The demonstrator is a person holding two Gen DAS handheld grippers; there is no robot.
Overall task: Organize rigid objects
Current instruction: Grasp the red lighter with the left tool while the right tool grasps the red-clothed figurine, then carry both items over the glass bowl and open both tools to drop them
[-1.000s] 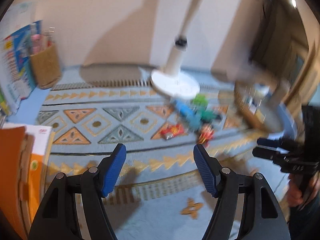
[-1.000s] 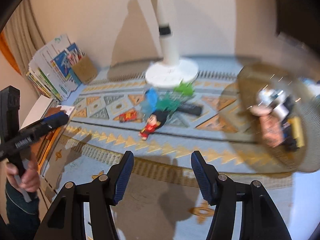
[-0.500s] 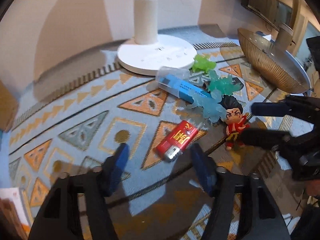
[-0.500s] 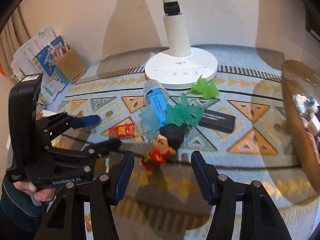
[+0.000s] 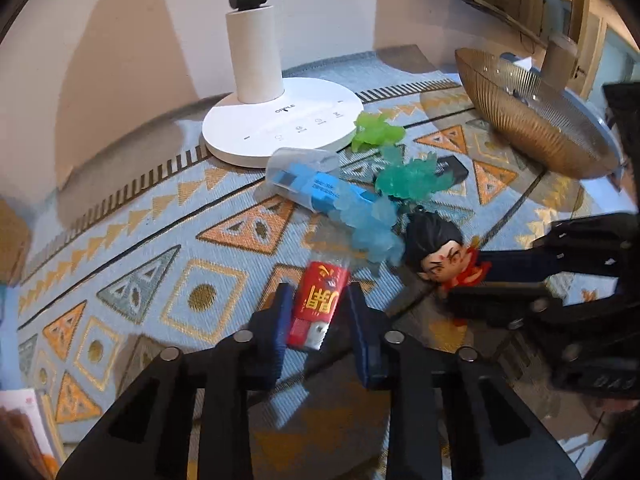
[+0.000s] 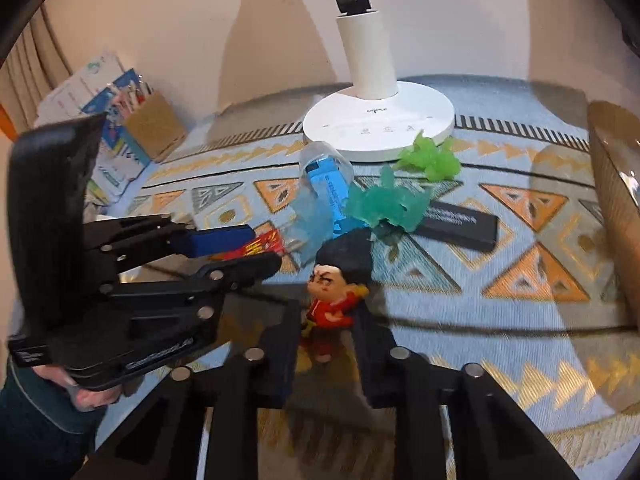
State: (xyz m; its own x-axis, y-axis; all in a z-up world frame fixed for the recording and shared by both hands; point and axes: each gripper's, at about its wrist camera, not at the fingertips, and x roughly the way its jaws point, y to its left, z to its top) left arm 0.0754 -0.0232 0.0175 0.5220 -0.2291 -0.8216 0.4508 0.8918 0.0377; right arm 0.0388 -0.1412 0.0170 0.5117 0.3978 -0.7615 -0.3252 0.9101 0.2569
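Red lighter: lies on the patterned cloth (image 5: 132,240), now between the blue pads of the left gripper (image 5: 316,316), where a second ago the jaws stood wide and empty above bare cloth.
Left claw: its jaws are closing on the red lighter (image 5: 318,308); the pads sit against both long sides, so I judge the grip as good as made.
Right claw: the right gripper (image 6: 326,344) has gone from wide open to fully closed around the legs and body of the red figurine (image 6: 332,300), which lies on the cloth with its dark-haired head toward the lamp base (image 6: 380,124).
Change: both hands came down from a hover to the pile and clamped at nearly the same time.
Meaning for the task: two pieces are secured for sorting; lifting them clear looks like the next step.
Likely target: the ribbed amber bowl (image 5: 532,120), well apart at the right, already seems to hold small things.
Left behind: blue tube (image 6: 328,180), green crystal toys (image 6: 400,200), black stick (image 6: 460,222).
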